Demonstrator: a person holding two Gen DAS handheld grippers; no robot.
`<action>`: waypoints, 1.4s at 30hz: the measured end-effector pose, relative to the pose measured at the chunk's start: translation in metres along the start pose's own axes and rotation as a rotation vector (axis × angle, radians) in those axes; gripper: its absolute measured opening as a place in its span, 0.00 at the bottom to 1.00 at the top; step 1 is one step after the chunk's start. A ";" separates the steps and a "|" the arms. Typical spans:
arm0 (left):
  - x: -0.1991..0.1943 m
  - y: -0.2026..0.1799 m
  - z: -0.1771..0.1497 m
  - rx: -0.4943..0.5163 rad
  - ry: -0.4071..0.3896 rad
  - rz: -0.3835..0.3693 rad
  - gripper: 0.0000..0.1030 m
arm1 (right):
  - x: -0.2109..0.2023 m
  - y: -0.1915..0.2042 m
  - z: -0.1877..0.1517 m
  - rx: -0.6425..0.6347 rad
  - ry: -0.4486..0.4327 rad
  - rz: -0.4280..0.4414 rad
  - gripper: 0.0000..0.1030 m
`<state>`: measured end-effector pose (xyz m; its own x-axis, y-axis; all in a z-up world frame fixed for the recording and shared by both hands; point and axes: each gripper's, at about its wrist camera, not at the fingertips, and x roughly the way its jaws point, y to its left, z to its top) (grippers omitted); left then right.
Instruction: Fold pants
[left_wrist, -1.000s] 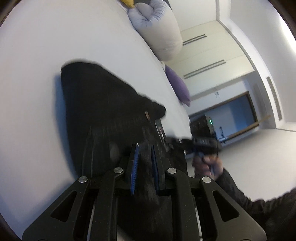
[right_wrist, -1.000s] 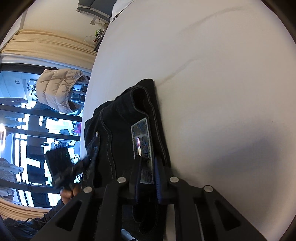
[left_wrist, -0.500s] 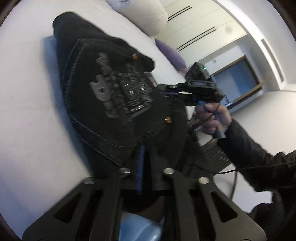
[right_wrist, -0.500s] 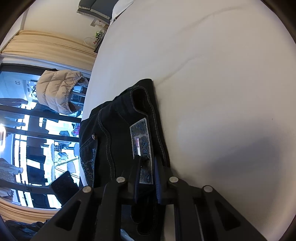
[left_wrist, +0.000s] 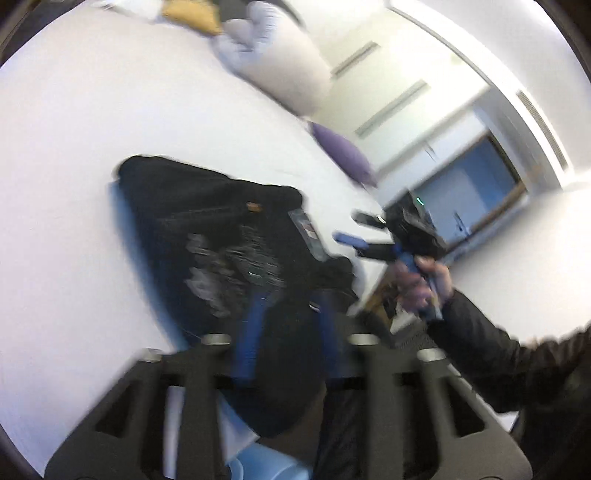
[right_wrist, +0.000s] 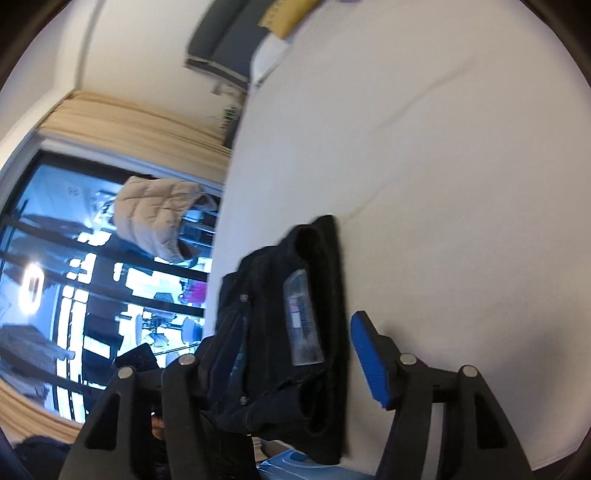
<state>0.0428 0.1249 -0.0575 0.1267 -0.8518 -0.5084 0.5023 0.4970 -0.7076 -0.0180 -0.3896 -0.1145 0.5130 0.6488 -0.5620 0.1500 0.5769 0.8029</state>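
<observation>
Black jeans lie bunched on the white bed, waistband and a grey leather label facing up. My left gripper hovers over the near edge of the jeans with its blue pads apart; the view is blurred. My right gripper is open, its blue right pad clear of the cloth; the left finger is hidden behind the jeans. The right gripper also shows in the left wrist view, held in a hand beside the waistband.
Pale and purple pillows lie at the far end of the bed. A window with a beige puffer jacket hung before it is to the left of the bed edge. Something light blue sits below the jeans.
Both grippers have opened and let go of the jeans. The right gripper has pulled back from the waistband label. The left view has swung and blurred.
</observation>
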 end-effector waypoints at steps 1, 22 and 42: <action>0.002 0.011 0.000 -0.043 -0.002 0.027 0.64 | 0.007 -0.004 0.001 0.014 0.026 -0.006 0.62; 0.039 0.061 0.026 -0.244 0.151 0.090 0.45 | 0.093 0.022 0.007 -0.038 0.248 -0.124 0.30; 0.021 0.065 0.144 -0.053 0.038 0.221 0.21 | 0.119 0.122 0.080 -0.204 0.113 -0.115 0.19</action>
<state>0.2009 0.1155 -0.0431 0.1958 -0.7152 -0.6709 0.4198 0.6794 -0.6018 0.1286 -0.2814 -0.0672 0.4027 0.6180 -0.6753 0.0226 0.7308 0.6822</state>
